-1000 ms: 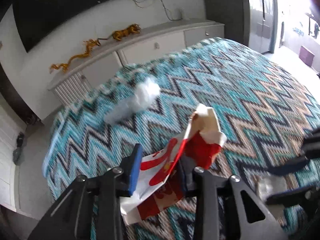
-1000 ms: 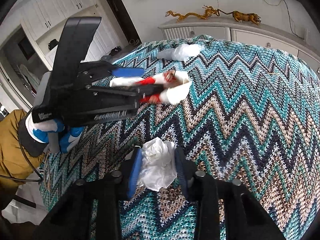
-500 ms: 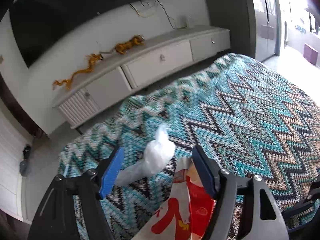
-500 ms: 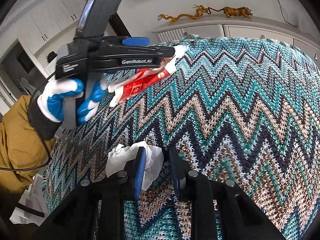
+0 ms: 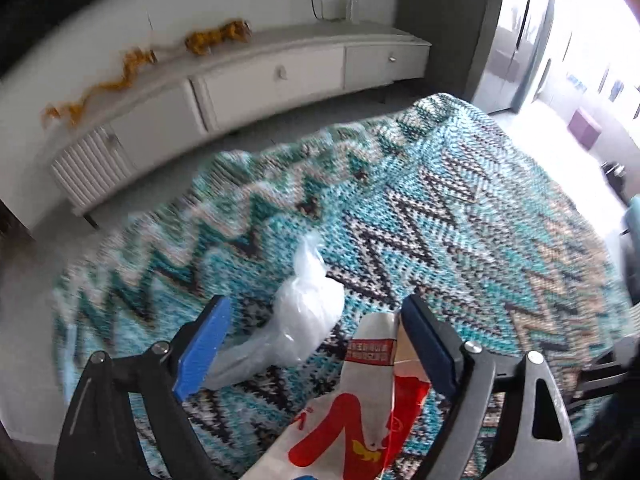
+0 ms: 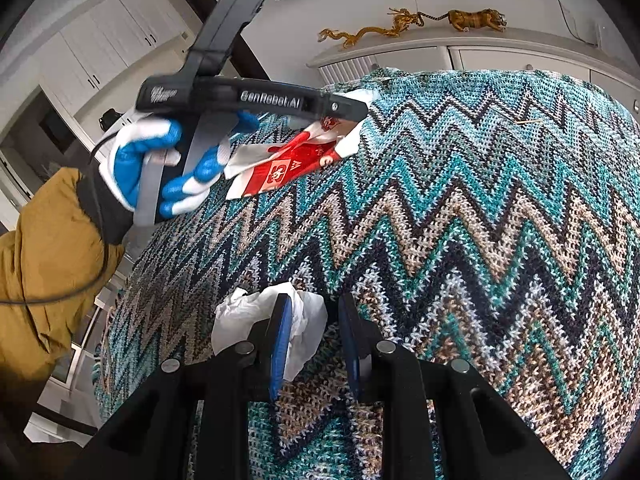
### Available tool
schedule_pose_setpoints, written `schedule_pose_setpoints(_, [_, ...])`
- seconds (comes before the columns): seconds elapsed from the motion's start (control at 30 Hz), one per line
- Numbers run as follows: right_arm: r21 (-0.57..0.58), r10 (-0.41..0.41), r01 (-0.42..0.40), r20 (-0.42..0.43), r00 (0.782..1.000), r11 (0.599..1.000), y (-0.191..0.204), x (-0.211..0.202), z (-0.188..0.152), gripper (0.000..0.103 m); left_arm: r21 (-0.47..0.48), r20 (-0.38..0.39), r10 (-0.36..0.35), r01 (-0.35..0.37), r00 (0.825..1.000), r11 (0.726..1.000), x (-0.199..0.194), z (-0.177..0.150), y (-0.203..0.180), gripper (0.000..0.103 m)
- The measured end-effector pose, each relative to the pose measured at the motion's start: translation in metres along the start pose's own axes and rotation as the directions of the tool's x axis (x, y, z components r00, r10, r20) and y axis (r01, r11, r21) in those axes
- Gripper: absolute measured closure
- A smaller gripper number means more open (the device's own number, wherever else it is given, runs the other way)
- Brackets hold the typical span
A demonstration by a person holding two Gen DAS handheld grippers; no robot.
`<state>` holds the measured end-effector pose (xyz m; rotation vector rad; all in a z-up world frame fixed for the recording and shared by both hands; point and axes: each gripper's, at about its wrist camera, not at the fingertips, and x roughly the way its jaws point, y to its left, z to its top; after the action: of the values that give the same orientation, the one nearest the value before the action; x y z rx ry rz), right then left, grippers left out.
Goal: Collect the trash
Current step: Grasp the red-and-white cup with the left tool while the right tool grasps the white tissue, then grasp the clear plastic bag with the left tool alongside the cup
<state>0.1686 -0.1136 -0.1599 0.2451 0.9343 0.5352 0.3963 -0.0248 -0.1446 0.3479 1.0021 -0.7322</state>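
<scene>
My left gripper [image 5: 316, 336] is open over the zigzag blanket [image 5: 460, 208]. A clear crumpled plastic bag [image 5: 304, 320] lies between its fingers. A red and white paper bag [image 5: 360, 408] lies loose under it, against the right finger; it also shows in the right wrist view [image 6: 288, 164], below the left gripper [image 6: 352, 110]. My right gripper [image 6: 316, 332] is nearly shut on a crumpled white tissue [image 6: 260, 316], which bulges out past the left finger.
A long white sideboard [image 5: 248, 80] with golden figurines [image 5: 216, 38] stands beyond the bed's far edge. A strip of floor [image 5: 280, 128] lies between them. White cabinets [image 6: 92, 52] are at the left in the right wrist view.
My left gripper has let go of the red and white bag, opened wide and moved forward to the clear plastic bag. My right gripper has closed on the white tissue.
</scene>
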Motion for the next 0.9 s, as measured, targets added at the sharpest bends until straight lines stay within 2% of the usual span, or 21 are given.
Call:
schedule_pose_setpoints(0.1, [0.000, 0.001, -0.001, -0.001, 1.000, 1.000, 0.000, 0.000, 0.000, 0.081, -0.043, -0.040, -0.107, 0.105, 0.993, 0.994, 0.005, -0.003, 0.007, 0.016])
schedule_pose_setpoints(0.2, [0.002, 0.002, -0.002, -0.002, 1.000, 1.000, -0.002, 0.002, 0.002, 0.081, -0.007, -0.074, -0.149, 0.149, 0.986, 0.989, 0.004, -0.017, -0.001, 0.016])
schedule_pose_setpoints(0.33, [0.001, 0.000, 0.000, -0.001, 1.000, 1.000, -0.002, 0.002, 0.002, 0.081, 0.054, -0.094, -0.134, 0.140, 0.986, 0.989, -0.001, -0.031, -0.018, 0.016])
schedule_pose_setpoints(0.4, [0.001, 0.000, 0.000, -0.001, 1.000, 1.000, -0.002, 0.002, 0.002, 0.081, 0.082, -0.088, -0.094, 0.102, 0.992, 0.991, -0.002, -0.035, -0.024, 0.017])
schedule_pose_setpoints(0.43, [0.001, -0.002, 0.002, -0.001, 1.000, 1.000, -0.002, 0.002, 0.002, 0.081, 0.086, -0.092, -0.069, 0.077, 0.993, 0.993, -0.001, -0.036, -0.026, 0.020])
schedule_pose_setpoints(0.5, [0.000, -0.006, 0.006, -0.001, 1.000, 1.000, -0.001, 0.006, 0.003, 0.081, 0.088, -0.084, -0.017, 0.025, 0.996, 0.996, 0.001, -0.038, -0.028, 0.035])
schedule_pose_setpoints(0.53, [-0.001, -0.007, 0.007, -0.001, 1.000, 1.000, -0.001, 0.006, 0.003, 0.081, 0.079, -0.077, -0.009, 0.016, 0.997, 0.997, 0.002, -0.039, -0.028, 0.040])
schedule_pose_setpoints(0.63, [0.000, -0.012, 0.012, 0.000, 1.000, 1.000, 0.000, 0.007, 0.002, 0.081, 0.019, -0.061, -0.012, 0.014, 0.998, 1.000, -0.001, -0.039, -0.021, 0.047])
schedule_pose_setpoints(0.83, [-0.004, -0.026, 0.026, -0.003, 1.000, 1.000, 0.009, 0.008, 0.002, 0.083, -0.037, 0.002, -0.003, 0.003, 1.000, 0.999, -0.018, -0.049, -0.014, 0.052])
schedule_pose_setpoints(0.9, [-0.002, -0.025, 0.025, 0.000, 1.000, 1.000, 0.012, 0.008, 0.001, 0.088, -0.061, 0.028, -0.006, 0.007, 1.000, 0.998, -0.026, -0.051, -0.014, 0.053])
